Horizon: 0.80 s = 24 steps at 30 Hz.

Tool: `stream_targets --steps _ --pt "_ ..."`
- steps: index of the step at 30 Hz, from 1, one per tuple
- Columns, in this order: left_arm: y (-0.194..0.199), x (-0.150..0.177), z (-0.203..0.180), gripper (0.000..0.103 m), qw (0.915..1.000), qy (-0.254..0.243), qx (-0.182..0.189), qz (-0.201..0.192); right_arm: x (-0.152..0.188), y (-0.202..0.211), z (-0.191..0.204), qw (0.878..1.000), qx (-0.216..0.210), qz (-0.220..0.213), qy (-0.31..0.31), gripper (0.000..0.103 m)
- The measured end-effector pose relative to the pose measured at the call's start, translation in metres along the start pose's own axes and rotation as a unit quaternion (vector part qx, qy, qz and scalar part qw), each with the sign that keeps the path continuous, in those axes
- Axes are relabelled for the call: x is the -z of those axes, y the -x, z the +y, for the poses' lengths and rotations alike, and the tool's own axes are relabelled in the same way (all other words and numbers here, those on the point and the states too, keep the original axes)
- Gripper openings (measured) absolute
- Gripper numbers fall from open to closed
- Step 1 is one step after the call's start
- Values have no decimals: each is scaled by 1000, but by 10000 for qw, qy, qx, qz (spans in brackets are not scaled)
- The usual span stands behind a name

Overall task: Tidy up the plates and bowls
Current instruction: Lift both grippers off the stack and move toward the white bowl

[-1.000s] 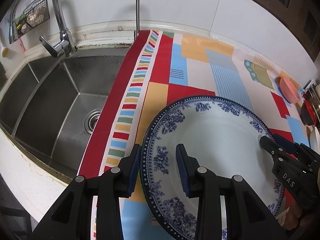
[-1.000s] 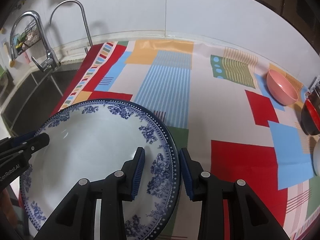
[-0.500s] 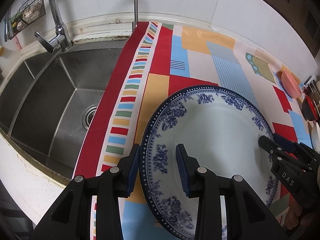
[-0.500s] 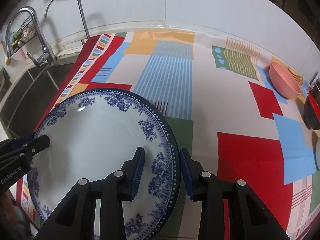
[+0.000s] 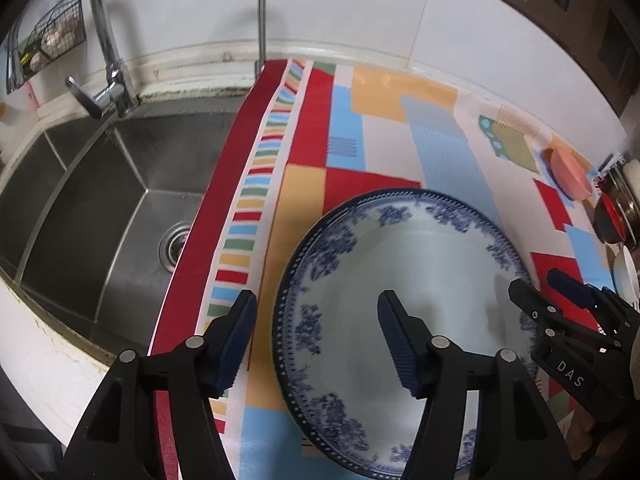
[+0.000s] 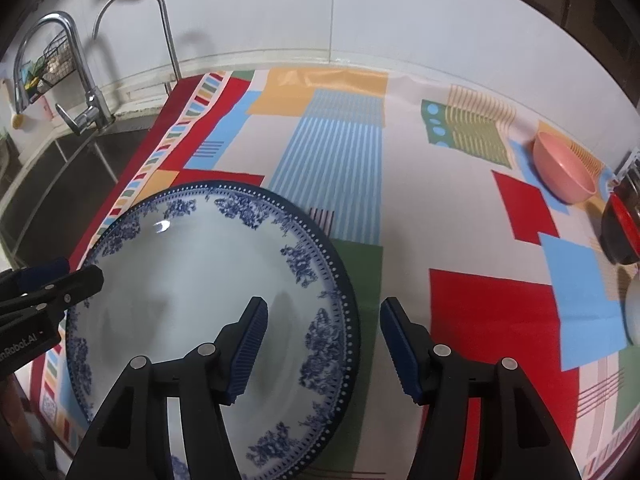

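A large white plate (image 5: 420, 280) with a blue flower rim lies on the colourful patchwork cloth (image 5: 344, 184). My left gripper (image 5: 316, 308) straddles the plate's left rim. Its jaws are opening, and both pads stand clear of the rim. Across the plate (image 6: 200, 272), my right gripper (image 6: 325, 312) straddles the right rim the same way, jaws opening with gaps on both sides. Each gripper shows in the other's view: the right gripper (image 5: 536, 284) at the plate's far edge, the left gripper (image 6: 80, 276) at the left.
A steel sink (image 5: 100, 200) with a tap (image 5: 108, 60) drops away just left of the cloth. At the far right stand a pink bowl (image 6: 564, 172), a red and black bowl (image 6: 622, 232) and a white dish (image 6: 634, 312). A tiled wall closes the back.
Both grippers' jaws have spread apart and let go of the plate's rim. The plate now rests on the cloth. Neither hand has shifted much.
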<state>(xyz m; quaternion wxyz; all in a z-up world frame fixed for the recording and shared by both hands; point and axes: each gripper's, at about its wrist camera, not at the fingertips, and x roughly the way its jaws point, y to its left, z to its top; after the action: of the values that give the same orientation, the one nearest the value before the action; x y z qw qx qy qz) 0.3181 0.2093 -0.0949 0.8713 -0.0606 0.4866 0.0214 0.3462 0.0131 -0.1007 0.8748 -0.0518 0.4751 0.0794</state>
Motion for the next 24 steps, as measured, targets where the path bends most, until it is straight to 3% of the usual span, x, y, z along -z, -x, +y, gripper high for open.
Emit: stream_targets --steps 11,24 --pt "34 -17 -47 69 9963 -579 355 -532 1 42 -33 9976 175 -530 -407 60" --pt "53 -33 -152 69 9842 -1219 977 -836 9 87 -115 9888 534 -993 -978 60"
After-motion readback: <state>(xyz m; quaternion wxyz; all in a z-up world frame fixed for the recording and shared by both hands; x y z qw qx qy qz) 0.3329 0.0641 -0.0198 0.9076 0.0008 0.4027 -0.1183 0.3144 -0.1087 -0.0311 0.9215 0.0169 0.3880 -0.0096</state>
